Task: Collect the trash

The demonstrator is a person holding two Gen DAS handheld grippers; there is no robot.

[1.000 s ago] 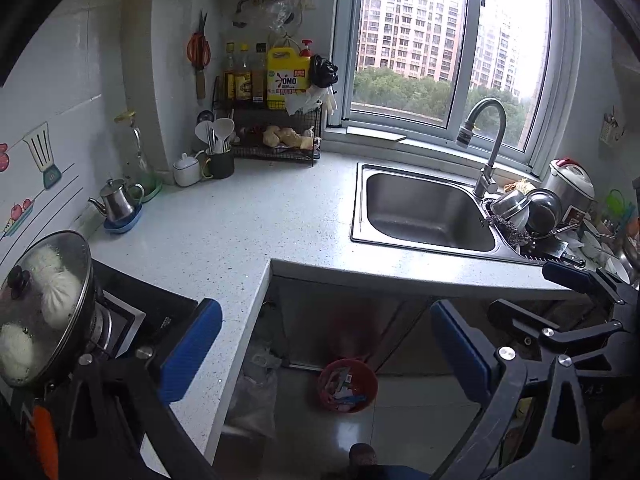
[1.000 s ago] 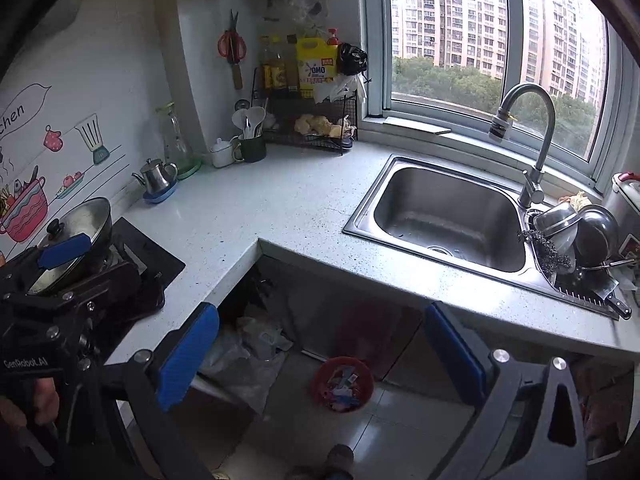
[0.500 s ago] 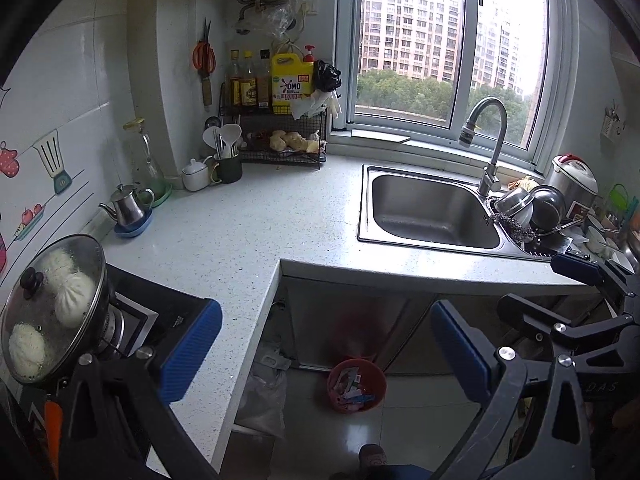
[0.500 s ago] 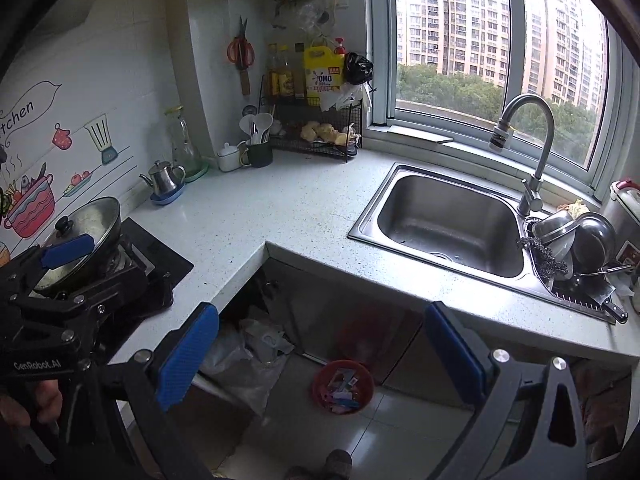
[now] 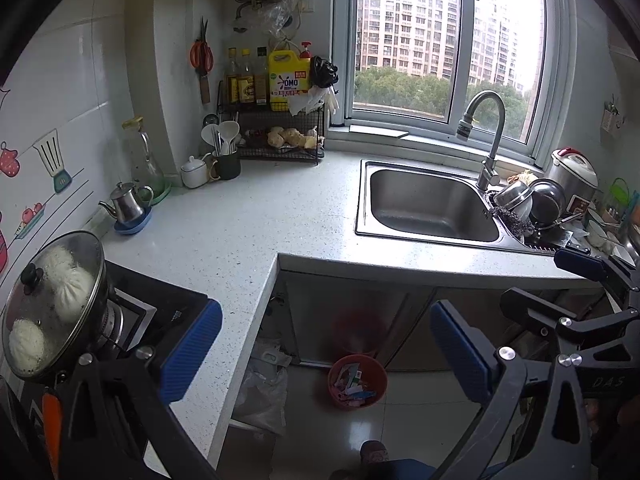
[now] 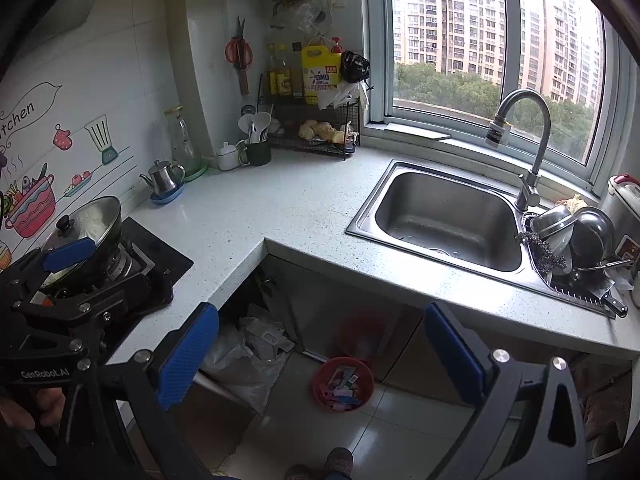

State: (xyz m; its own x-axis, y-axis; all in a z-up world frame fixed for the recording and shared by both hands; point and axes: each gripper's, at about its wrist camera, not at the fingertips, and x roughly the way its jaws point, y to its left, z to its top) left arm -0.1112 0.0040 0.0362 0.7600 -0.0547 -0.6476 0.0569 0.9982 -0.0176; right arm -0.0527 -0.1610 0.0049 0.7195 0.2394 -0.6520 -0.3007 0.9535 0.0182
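While both tools, left tool (image 5: 326, 350) and right tool (image 6: 322, 354), hang wide open and empty above the floor, the red trash bin (image 5: 357, 381), holding scraps, stands on the tiles beneath the bench (image 5: 240, 232), near the sink (image 6: 444, 216) cabinet.

Left gripper (image 5: 326, 350) fills the lower part of its own view, blue pads spread wide, nothing between them. Right gripper (image 6: 320, 352) is likewise wide apart and empty; a hand (image 6: 24, 408) grips a handle at lower left
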